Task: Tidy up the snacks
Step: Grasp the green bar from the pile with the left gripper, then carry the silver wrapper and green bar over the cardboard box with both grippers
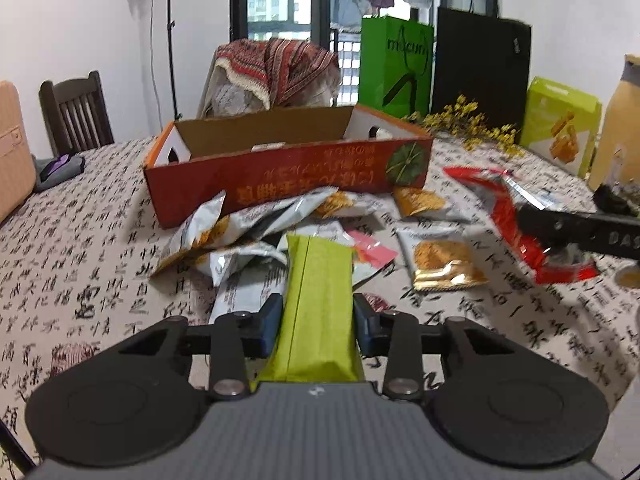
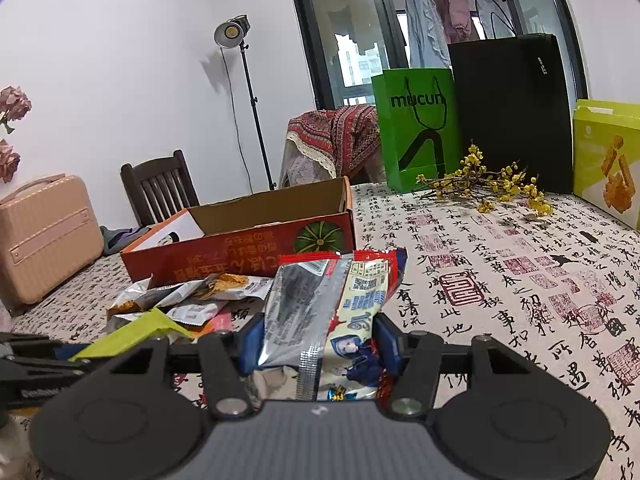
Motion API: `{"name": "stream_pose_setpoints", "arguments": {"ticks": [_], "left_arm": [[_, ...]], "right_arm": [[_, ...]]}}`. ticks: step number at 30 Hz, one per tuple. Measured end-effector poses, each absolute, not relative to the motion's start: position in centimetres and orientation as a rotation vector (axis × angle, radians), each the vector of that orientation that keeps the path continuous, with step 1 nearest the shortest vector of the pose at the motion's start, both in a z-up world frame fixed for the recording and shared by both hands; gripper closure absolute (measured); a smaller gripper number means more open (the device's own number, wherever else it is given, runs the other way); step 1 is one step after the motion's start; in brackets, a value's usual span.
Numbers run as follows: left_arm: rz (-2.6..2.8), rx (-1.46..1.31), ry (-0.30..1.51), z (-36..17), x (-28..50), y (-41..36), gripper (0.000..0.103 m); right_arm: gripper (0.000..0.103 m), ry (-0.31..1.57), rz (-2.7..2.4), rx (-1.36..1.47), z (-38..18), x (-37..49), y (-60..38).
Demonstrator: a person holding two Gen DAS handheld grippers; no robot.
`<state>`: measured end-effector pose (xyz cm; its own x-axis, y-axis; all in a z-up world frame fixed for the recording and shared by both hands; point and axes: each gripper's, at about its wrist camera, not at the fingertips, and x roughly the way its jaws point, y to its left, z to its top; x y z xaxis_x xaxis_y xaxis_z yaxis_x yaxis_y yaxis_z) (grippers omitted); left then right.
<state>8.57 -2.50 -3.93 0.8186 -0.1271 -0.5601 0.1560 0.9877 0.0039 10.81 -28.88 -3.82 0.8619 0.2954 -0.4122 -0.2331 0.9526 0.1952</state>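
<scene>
Both tools loaded right now. Left tool (image 1: 316, 326) is clenched on a green packet (image 1: 320, 300), pads pinching it from both sides, packet pointing away toward the far box. Right tool (image 2: 320, 344) is clamped on a red-and-silver snack bag (image 2: 332, 312), which stands up between its pads; from the left wrist view that same bag (image 1: 516, 220) hangs over the bench at right, clear of the cloth.

Target looks like the red cardboard box (image 1: 280, 176), open-topped, sitting mid-bench on the calligraphy-print cloth (image 1: 80, 260). Inside it I can only make out 1 or 2 pale items near the front wall (image 1: 268, 147); the rest of the interior is hidden by the wall, so can't say how full it is.

Still lots loose, imo. A heap of silver-and-orange packets (image 1: 224, 232) lies against the box's near side, a gold-edged packet (image 1: 440, 260) sits just right of the pile, another orange 1 (image 1: 420, 200) near the box's right corner, plus a pink packet (image 1: 372, 250) beside the green one.

Judgement: early-to-mid task. 2 packets are in hand but not yet in the box, and approx 6 or more wait on the bench. Next up, prob carry both over the near wall and drop them in.
</scene>
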Motion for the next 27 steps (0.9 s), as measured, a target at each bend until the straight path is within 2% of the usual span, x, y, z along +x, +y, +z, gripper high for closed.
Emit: {"name": "stream_pose_setpoints", "arguments": {"ticks": [13,19,27], "left_arm": [[-0.198,0.009,0.493,-0.3,9.6,-2.1,0.069],[-0.199,-0.016,0.507,-0.7,9.8,-1.5,0.069],[-0.203,-0.023,0.604,-3.8,9.3,-0.9,0.070]], "right_arm": [[0.047,0.411,0.295,0.108,-1.8,11.6,-27.6],[0.047,0.427,0.297,0.114,-2.3,12.0,-27.6],[0.047,0.461,0.298,0.123,-3.3,12.0,-27.5]]}}
